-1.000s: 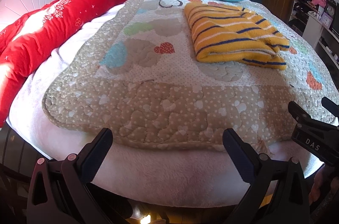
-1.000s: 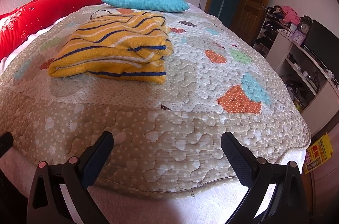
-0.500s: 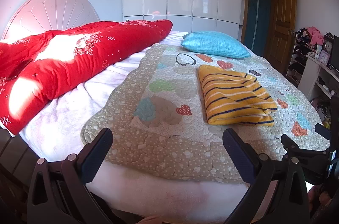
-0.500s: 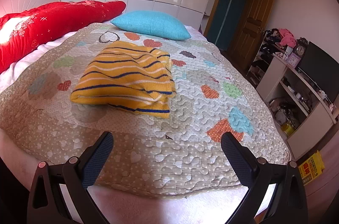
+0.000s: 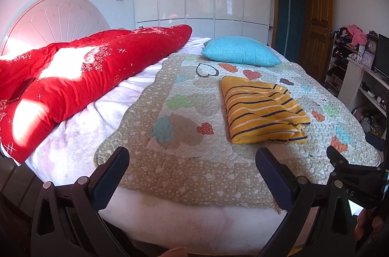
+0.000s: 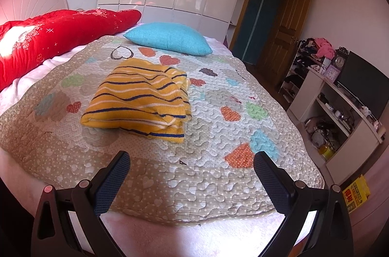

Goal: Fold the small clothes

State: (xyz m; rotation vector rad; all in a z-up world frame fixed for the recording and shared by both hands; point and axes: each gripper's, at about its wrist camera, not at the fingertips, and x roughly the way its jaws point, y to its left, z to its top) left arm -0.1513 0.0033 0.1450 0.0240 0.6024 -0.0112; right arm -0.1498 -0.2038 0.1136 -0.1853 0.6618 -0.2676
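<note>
**Mara:** While both tools hang back off the foot of the bed, which step would you say is in hand?

**Ilse:** The closing one, I'd judge. The yellow striped garment point(image 6: 139, 101) already lies as a squarish folded stack on the heart-patterned quilt point(image 6: 218, 135), at about 11 o'clock from the right gripper point(image 6: 192, 172) and 1 o'clock from the left gripper point(image 5: 192, 168). Neither touches it; both sit well apart from it

**Mara:** And the tongs?

**Ilse:** Both pairs are spread wide with nothing between them. The right tool's black frame also shows at 4 o'clock in the left view

**Mara:** So what does the next move call for?

**Ilse:** If the fold counts as done, only setting the tools aside. If not, the loose layered edges on the stack's right side want a light squaring; they sit uneven there

**Mara:** How would it handle?

**Ilse:** It looks like soft, thick knit with navy and white stripes, so probably springy and apt to slump open. The quilt under it is puckered and stitched, matte, likely grippy enough to drag the cloth. The dark pads point(image 6: 110, 184) carry a fine grid texture

**Mara:** Anything else nearby?

**Ilse:** A turquoise pillow point(image 6: 167, 38) at 12 o'clock beyond the stack, and a long red duvet point(image 5: 85, 77) at 10 o'clock
</note>
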